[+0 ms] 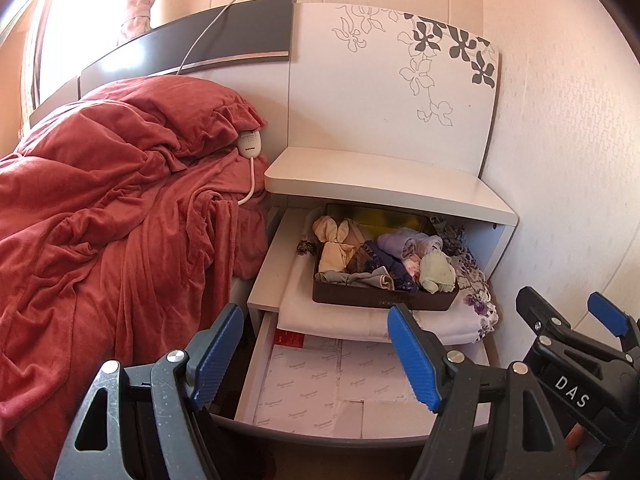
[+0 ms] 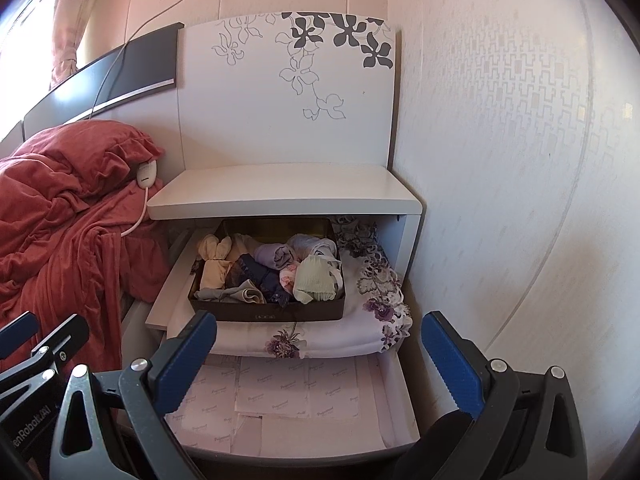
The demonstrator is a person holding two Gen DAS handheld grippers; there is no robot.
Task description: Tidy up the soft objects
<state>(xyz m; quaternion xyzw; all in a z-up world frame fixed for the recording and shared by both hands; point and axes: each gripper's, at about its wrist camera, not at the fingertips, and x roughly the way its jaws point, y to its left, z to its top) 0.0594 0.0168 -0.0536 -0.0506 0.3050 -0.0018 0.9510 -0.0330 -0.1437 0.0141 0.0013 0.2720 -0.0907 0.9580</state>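
A dark box full of rolled soft garments, cream, purple, navy and pale green, sits on folded floral fabric in the nightstand's open upper drawer. My left gripper is open and empty, in front of the drawers. My right gripper is open and empty, also in front of the drawers; it shows at the right edge of the left wrist view.
The lower drawer is open and holds pink paper packets. A red blanket covers the bed at left, with a white corded controller. The white nightstand top overhangs the box. A wall is close on the right.
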